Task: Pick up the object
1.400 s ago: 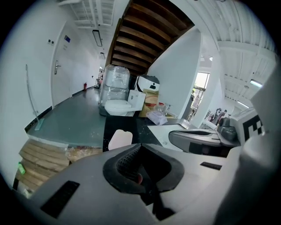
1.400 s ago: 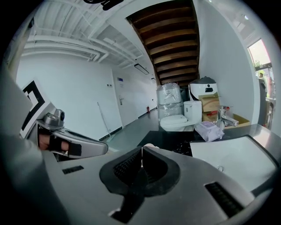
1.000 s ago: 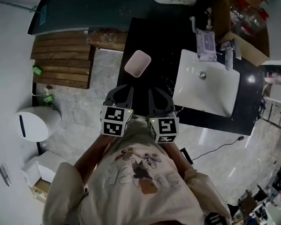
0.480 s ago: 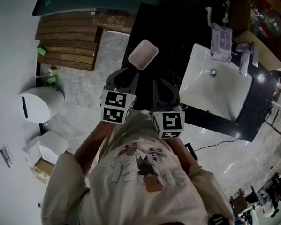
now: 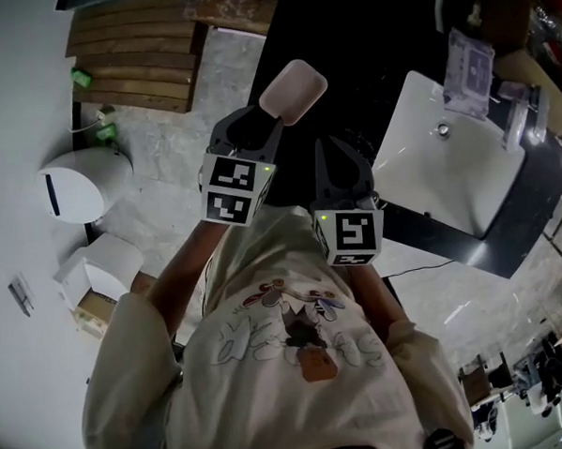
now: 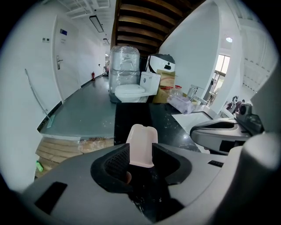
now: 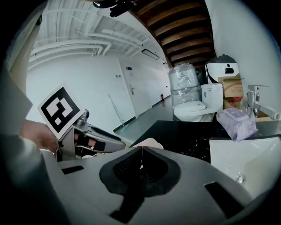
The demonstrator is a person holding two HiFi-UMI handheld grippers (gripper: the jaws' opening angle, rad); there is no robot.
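Note:
A pale pink, shallow dish lies near the left edge of the black counter. My left gripper points at it from the near side, tips just short of its near end. Its jaws are opening. In the left gripper view the dish shows in the gap between the black pads, which stand off it. My right gripper hovers beside the left one over the counter's front edge, shut with nothing in it. The dish peeks just over its closed jaws in the right gripper view.
A white sink basin is set in the counter to the right, with a purple tissue pack and a tap behind it. A wooden pallet and a white bin stand on the floor to the left. Wrapped toilets stand beyond the counter.
Both grippers have moved forward toward the pink dish, which now lies just past the left gripper's tips. The left jaws have gone from shut to wide apart.

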